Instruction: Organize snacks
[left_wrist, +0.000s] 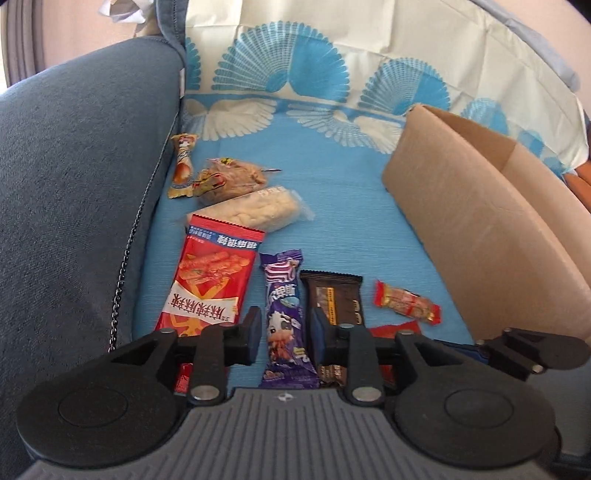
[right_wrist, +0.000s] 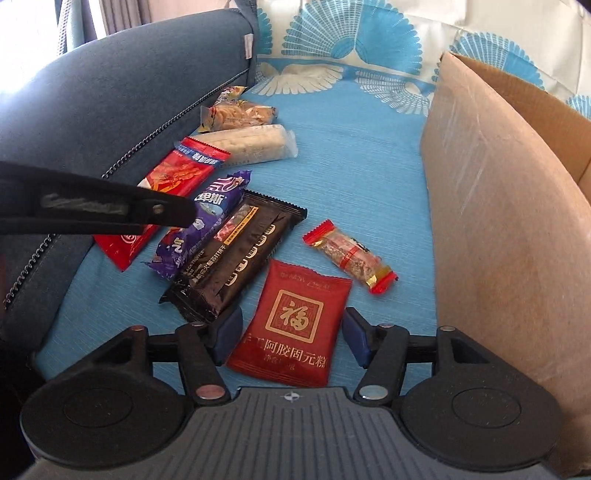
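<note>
Several wrapped snacks lie on a blue cloth. My left gripper (left_wrist: 284, 332) hangs open over a purple cow-print bar (left_wrist: 282, 306), which lies between its fingers without being pinched. Beside the bar are a black packet (left_wrist: 338, 306), a big red packet (left_wrist: 207, 280) and a small red candy bar (left_wrist: 406, 302). In the right wrist view my right gripper (right_wrist: 291, 332) is open, straddling a dark red packet (right_wrist: 295, 291) with gaps on both sides. The black packet (right_wrist: 240, 254), the purple bar (right_wrist: 207, 221) and the red candy bar (right_wrist: 349, 254) lie just beyond.
An open cardboard box (left_wrist: 480, 229) (right_wrist: 498, 221) stands on the right, close to my right gripper. A blue-grey sofa cushion (left_wrist: 74, 184) walls off the left. Further back lie a white rice bar (left_wrist: 251, 210), a clear biscuit pack (left_wrist: 229, 177) and a small twisted candy (left_wrist: 183, 166).
</note>
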